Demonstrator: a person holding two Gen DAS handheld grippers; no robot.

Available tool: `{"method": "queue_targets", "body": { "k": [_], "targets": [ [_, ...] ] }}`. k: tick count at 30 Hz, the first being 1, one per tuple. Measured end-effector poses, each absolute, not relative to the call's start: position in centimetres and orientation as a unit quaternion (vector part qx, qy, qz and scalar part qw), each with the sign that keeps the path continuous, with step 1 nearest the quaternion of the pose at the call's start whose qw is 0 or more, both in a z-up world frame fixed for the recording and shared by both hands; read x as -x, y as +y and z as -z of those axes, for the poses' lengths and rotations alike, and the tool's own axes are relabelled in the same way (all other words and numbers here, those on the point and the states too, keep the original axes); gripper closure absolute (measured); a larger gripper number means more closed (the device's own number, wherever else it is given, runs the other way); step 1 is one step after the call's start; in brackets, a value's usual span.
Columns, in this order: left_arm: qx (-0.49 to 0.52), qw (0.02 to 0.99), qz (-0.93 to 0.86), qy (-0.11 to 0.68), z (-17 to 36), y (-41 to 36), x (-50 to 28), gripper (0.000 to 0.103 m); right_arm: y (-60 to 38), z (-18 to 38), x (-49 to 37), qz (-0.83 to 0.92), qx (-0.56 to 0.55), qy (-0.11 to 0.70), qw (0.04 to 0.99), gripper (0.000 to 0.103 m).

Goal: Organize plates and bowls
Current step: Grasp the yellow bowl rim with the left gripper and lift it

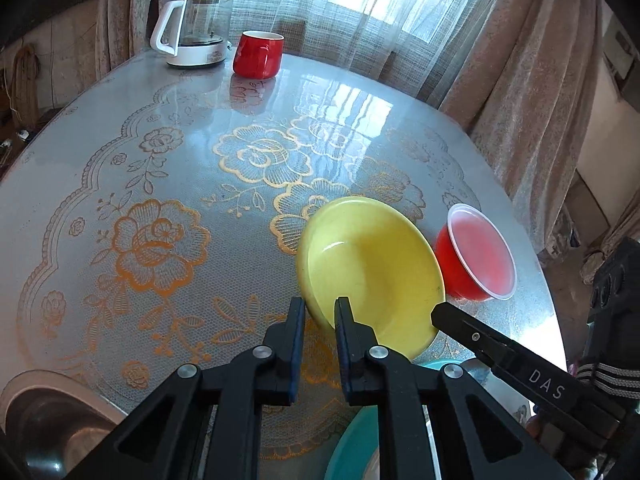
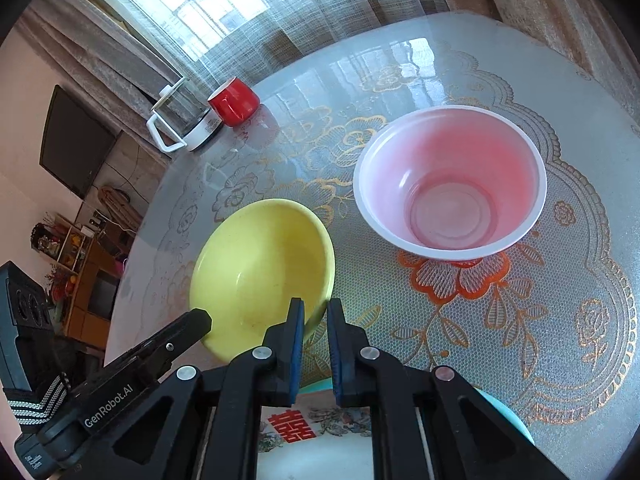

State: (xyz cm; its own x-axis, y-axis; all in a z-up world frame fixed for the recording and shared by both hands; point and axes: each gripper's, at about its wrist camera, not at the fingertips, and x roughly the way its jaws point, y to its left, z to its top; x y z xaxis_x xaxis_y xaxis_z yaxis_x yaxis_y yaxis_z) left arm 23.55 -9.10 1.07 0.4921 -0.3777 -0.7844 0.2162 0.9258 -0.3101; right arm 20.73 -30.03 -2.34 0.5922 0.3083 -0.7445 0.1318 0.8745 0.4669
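Observation:
A yellow bowl (image 1: pixel 372 264) sits over the near part of the round table, tilted in the left wrist view. My left gripper (image 1: pixel 320 306) is shut on its near rim, which passes between the blue pads. My right gripper (image 2: pixel 316 306) is shut on the opposite side of the yellow bowl (image 2: pixel 260 256). A black finger of each gripper reaches into the other view beside the bowl. A red plastic bowl (image 2: pixel 448 184) with a white rim stands upright and empty just beyond, also in the left view (image 1: pixel 476 256).
A teal plate (image 1: pixel 352 448) lies under the grippers, and on it a white plate (image 2: pixel 320 428) with a red character. A metal bowl (image 1: pixel 48 420) sits at the near left edge. A glass kettle (image 1: pixel 196 28) and a red mug (image 1: pixel 258 54) stand at the far edge by the curtains.

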Motion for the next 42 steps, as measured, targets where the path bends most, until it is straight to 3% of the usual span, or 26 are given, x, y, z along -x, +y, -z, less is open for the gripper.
{"method": "queue_targets", "body": {
  "k": [20, 37, 42],
  "targets": [
    [0.072, 0.908, 0.165, 0.378, -6.4, -3.8, -14.9, 0.088, -23.7, -2.0, -15.7, -0.145, -0.214, 0.404, 0.878, 0.092],
    [0.123, 0.898, 0.121, 0.405, -4.7, 1.9, -17.1, 0.088, -23.0, 0.0, -16.6, -0.125, -0.206, 0.443, 0.864, 0.09],
    [0.126, 0.887, 0.136, 0.423, -4.0, 2.3, -18.6, 0.086, -22.5, 0.5, -17.7, -0.122, -0.191, 0.456, 0.861, 0.082]
  ]
}}
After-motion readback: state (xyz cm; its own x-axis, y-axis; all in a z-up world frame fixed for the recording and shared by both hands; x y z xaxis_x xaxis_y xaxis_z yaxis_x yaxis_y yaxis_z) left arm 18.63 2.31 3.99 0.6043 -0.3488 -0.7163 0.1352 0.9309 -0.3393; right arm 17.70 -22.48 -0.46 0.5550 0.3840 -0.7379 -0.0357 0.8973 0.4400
